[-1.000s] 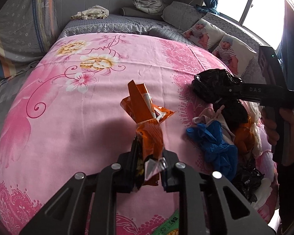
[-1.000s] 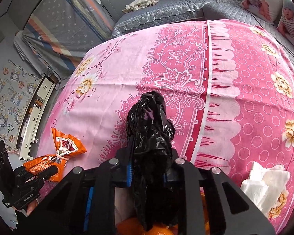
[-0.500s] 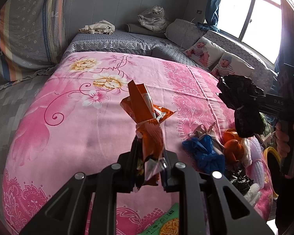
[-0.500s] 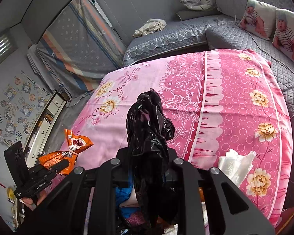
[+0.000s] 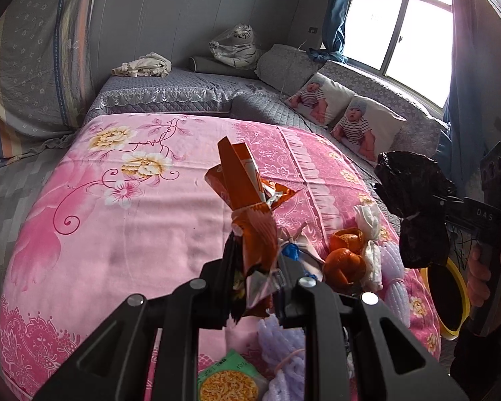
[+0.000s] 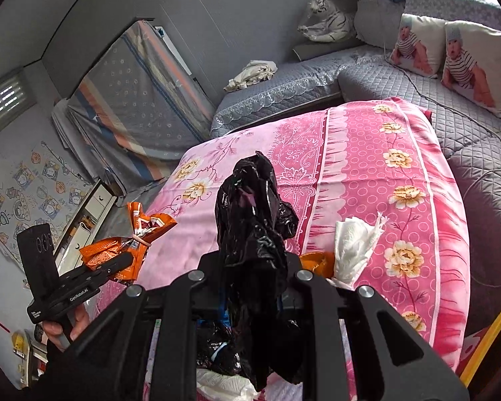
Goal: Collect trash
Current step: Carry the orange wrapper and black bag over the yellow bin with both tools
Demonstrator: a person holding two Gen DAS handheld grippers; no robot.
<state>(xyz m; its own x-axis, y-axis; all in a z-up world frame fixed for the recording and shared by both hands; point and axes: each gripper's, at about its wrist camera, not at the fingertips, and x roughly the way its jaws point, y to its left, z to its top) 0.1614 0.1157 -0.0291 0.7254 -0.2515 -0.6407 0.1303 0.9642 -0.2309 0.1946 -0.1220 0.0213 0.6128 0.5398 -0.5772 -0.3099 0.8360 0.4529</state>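
Note:
My left gripper (image 5: 255, 269) is shut on an orange snack wrapper (image 5: 247, 200) and holds it above the pink bedspread (image 5: 133, 234); the wrapper also shows in the right wrist view (image 6: 130, 244). My right gripper (image 6: 254, 267) is shut on a crumpled black plastic bag (image 6: 254, 214), held up beyond the bed's right edge (image 5: 414, 200). Trash lies on the bed near me: orange peels (image 5: 345, 250), white tissues (image 6: 354, 244), a blue glove (image 5: 290, 250), lilac foam netting (image 5: 394, 267) and a green noodle packet (image 5: 228, 381).
A yellow-rimmed bin (image 5: 446, 297) stands beside the bed's right edge, under the right gripper. Grey sofa (image 5: 183, 90) with two baby-print pillows (image 5: 347, 113) and a plush tiger (image 5: 235, 48) runs behind the bed. A folded mattress (image 6: 133, 93) leans on the left wall.
Both grippers have lifted away from the bed with their loads. The right gripper with the black bag has swung right, past the bed's edge to above the yellow bin.

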